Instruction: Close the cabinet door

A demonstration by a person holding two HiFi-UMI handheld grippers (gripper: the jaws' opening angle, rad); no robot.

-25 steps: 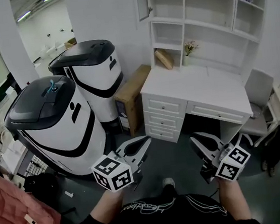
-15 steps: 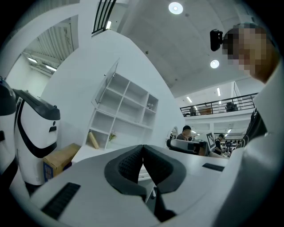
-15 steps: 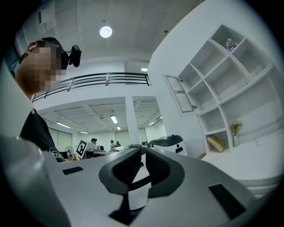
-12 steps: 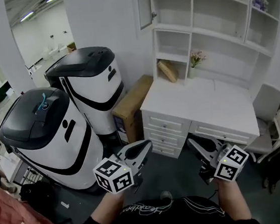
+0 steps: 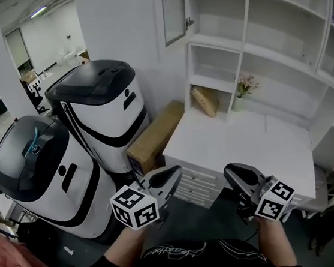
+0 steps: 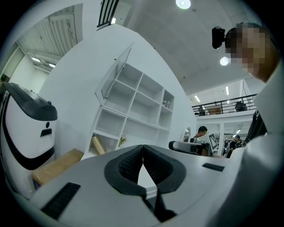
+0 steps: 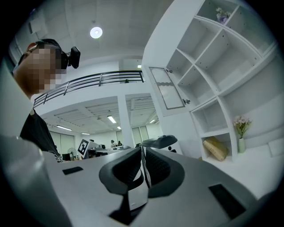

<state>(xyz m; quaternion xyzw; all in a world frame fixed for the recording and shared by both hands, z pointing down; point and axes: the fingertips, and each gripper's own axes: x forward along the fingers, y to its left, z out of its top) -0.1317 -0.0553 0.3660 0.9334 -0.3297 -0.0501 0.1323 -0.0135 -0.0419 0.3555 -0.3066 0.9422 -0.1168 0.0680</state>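
The cabinet door (image 5: pixel 174 8) is a glass-paned white leaf with a small knob (image 5: pixel 189 21). It stands swung open at the top left of the white shelf unit (image 5: pixel 263 33) above the desk (image 5: pixel 246 141). Both grippers are held level, low in front of the person and well short of the door. My left gripper (image 5: pixel 173 174) is shut and empty, and my right gripper (image 5: pixel 231 173) is shut and empty too. In the left gripper view the door (image 6: pixel 116 73) hangs high above the closed jaws of the left gripper (image 6: pixel 142 148). In the right gripper view the door (image 7: pixel 168 91) is above the right gripper (image 7: pixel 143 150).
Two big white-and-black machines (image 5: pixel 100 105) (image 5: pixel 35 170) stand left of the desk, with a cardboard box (image 5: pixel 155 134) leaning between them and the drawers. A brown parcel (image 5: pixel 206 101) and a flower vase (image 5: pixel 243 87) sit in the lower shelf. A chair (image 5: pixel 333 146) is at the right.
The desk and shelf unit have come closer and larger in the head view. Both grippers travelled forward together with the person and stayed shut.
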